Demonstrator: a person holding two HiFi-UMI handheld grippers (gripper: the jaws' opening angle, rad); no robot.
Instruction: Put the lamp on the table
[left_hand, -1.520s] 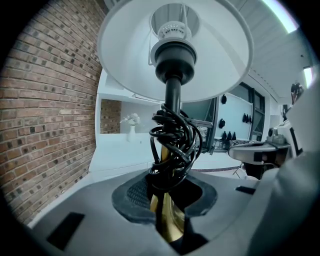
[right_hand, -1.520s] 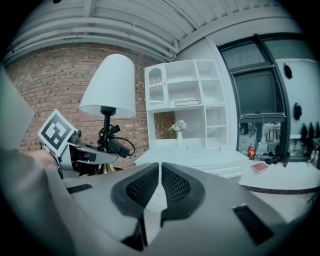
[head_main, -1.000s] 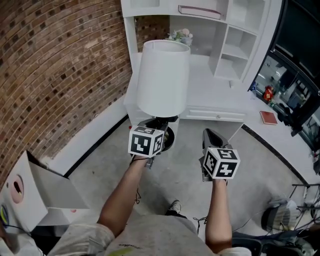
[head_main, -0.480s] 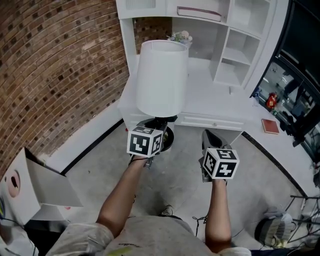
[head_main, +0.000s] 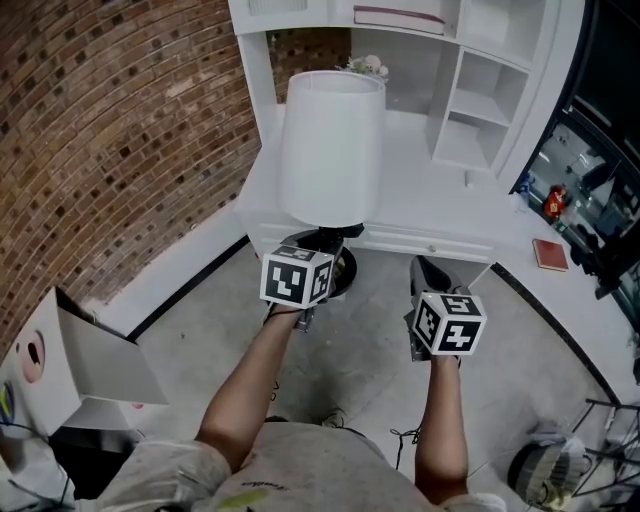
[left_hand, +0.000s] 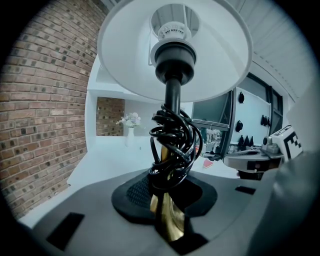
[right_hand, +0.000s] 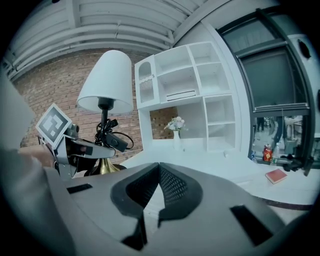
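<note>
The lamp (head_main: 332, 150) has a white shade, a black upper stem with a black cord (left_hand: 172, 140) coiled round it, and a brass lower stem (left_hand: 167, 220). It hangs upright in the air in front of the white table (head_main: 420, 200). My left gripper (head_main: 318, 250) is shut on the brass stem, just above the lamp's dark base. My right gripper (head_main: 428, 275) is beside it to the right, shut, with nothing in it. In the right gripper view the lamp (right_hand: 106, 82) and the left gripper (right_hand: 75, 145) show at the left, and the table (right_hand: 210, 160) lies ahead.
A white shelf unit (head_main: 480, 90) stands on the back of the table, with a small vase of flowers (head_main: 368, 66) at the rear. A red book (head_main: 552, 254) lies on a counter at the right. A brick wall (head_main: 100, 130) and a cardboard box (head_main: 90, 365) are at the left.
The lamp has drifted slightly right and further toward the table, still held by the left gripper. The right gripper has kept its place beside it.
</note>
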